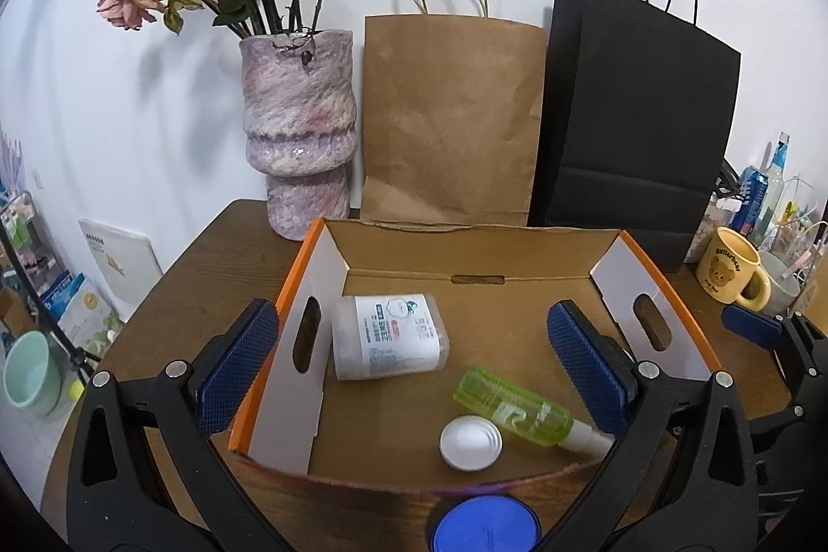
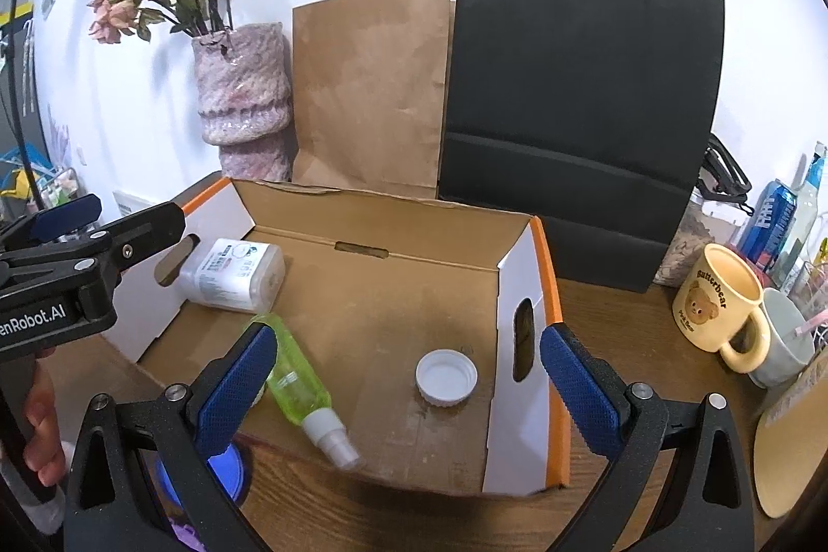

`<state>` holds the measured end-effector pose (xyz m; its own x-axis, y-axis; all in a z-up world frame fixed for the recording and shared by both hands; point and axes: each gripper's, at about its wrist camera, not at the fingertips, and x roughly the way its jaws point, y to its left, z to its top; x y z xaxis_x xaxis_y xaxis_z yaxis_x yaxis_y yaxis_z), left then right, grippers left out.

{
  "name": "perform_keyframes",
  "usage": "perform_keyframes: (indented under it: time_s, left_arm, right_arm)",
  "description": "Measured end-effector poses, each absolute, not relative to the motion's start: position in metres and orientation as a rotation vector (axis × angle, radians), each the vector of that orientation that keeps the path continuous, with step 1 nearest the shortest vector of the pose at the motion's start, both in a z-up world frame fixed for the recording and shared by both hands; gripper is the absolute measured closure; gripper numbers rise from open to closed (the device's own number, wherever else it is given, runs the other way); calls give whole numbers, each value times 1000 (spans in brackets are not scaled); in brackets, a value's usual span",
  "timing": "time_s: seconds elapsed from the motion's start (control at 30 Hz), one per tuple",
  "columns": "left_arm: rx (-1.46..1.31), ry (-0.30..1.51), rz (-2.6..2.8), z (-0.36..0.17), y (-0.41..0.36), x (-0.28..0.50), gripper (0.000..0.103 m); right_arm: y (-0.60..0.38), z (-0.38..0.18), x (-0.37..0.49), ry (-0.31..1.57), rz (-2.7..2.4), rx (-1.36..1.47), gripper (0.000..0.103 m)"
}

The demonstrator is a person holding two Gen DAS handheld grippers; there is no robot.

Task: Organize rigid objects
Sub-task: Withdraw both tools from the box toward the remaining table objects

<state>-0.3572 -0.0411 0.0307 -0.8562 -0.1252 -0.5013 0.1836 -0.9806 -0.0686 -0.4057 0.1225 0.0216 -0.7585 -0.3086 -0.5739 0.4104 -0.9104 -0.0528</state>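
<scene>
Now we had both grippers, left gripper (image 1: 411,371) and right gripper (image 2: 403,389), hovering released over the box (image 2: 522,272). Inside lay the green spray bottle (image 2: 292,378), long axis running near-right, nozzle toward us, just beside our right gripper's left jaw; white cap (image 2: 446,377) sat between its jaws.

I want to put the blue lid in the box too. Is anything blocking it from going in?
Nothing visible does. The blue lid lies on the table just outside the cardboard box, whose near side is open. Only the white cap and green spray bottle lie near that opening.
</scene>
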Motion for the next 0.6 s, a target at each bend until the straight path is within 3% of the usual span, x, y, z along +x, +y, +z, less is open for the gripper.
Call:
perform_keyframes:
  time_s: [0.6]
  left_arm:
    - [735, 137, -2911, 32, -27, -295, 0]
  right_arm:
    - [149, 25, -342, 234, -2619, 796, 0]
